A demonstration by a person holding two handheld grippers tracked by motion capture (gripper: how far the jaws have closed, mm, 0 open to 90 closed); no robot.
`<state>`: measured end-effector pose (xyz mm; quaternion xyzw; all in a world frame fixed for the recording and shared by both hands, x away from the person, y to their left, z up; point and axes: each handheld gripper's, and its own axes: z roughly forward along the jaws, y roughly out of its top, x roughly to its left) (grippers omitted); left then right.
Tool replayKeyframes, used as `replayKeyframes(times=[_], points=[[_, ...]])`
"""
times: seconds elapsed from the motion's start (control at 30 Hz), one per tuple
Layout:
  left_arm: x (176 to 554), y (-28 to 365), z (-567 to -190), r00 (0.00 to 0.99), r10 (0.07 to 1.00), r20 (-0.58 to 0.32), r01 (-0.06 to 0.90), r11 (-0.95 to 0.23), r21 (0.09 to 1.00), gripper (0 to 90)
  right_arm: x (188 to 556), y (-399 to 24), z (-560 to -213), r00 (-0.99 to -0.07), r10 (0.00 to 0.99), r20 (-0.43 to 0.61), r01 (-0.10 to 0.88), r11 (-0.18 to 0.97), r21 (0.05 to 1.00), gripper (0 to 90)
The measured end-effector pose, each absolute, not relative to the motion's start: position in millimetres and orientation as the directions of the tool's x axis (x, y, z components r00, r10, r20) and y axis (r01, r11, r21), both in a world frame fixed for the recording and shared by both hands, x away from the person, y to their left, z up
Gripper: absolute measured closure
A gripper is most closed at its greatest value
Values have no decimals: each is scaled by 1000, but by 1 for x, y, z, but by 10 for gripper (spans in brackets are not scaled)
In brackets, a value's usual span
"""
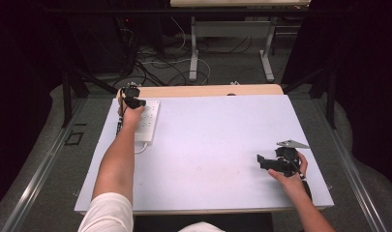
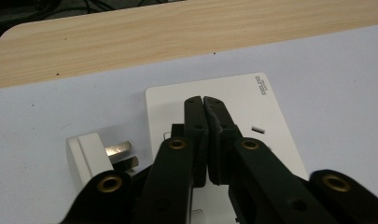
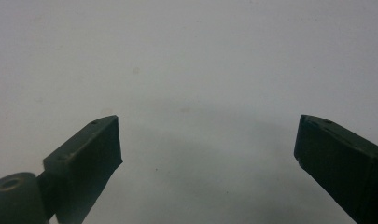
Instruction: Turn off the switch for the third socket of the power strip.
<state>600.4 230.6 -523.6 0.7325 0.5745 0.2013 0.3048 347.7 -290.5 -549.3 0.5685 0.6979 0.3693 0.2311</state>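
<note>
The room behind was dark, with cables on the floor and a desk frame beyond the table [image 1: 261,90], whose wooden far edge showed past a pale, smooth mat [image 1: 222,145]. My landmark was the white power strip [image 2: 233,100], lying flat at the far-left corner of that mat. My left gripper [image 2: 203,100] hung over the strip with its jaws pressed together and nothing between them. The white plug [image 2: 86,156] lay loose just beside the strip, at its left in the left gripper view, metal prongs pointing toward the strip. I judged the plug light, rigid and rather slick, best pinched across its flat plastic sides, clear of the prongs. My right gripper [image 1: 276,162] rested well apart from the strip, jaws spread wide over bare mat.
</note>
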Motion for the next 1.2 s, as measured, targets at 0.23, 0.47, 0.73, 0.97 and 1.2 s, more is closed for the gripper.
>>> replayKeyframes(times=[0.23,0.47,0.73,0.97,1.2], points=[[599,232,-520,245,967,-62,726,-141,673,846,348,-290,-550,-252,963,97,622,84,778,69],[597,234,-517,227,970,-85,734,-112,670,798,349,-290,-550,-260,961,98,622,89,778,69],[593,238,-511,213,972,-100,746,-96,659,719,349,-289,-550,-264,959,101,621,89,779,70],[591,238,-510,203,974,-98,757,-92,647,635,349,-289,-550,-275,956,107,622,92,777,70],[588,234,-506,205,975,-89,754,-99,650,546,349,-288,-550,-283,953,108,621,96,778,71]])
